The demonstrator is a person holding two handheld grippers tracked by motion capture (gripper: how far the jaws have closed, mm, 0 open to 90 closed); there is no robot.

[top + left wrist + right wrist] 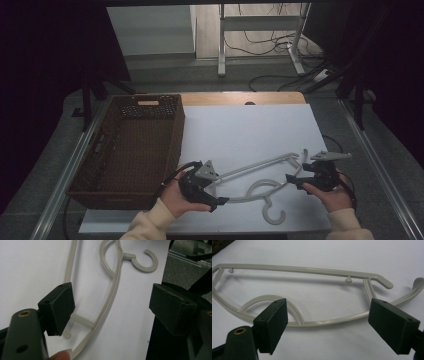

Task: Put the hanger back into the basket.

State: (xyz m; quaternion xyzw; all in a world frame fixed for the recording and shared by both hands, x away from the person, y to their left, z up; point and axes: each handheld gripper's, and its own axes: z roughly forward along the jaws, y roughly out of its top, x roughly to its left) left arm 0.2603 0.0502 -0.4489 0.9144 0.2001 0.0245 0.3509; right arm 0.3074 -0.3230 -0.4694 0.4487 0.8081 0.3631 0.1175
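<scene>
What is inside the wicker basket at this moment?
The basket looks empty: the high view shows bare woven floor and walls. The strip just inside its near wall is hidden, and the lighting is dim. The hanger lies outside on the table.

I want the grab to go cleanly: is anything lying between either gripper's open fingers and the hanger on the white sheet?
Nothing visible. The hanger lies alone on the white sheet, with the left gripper and right gripper open over its frame. The wicker basket sits off to the left.
</scene>
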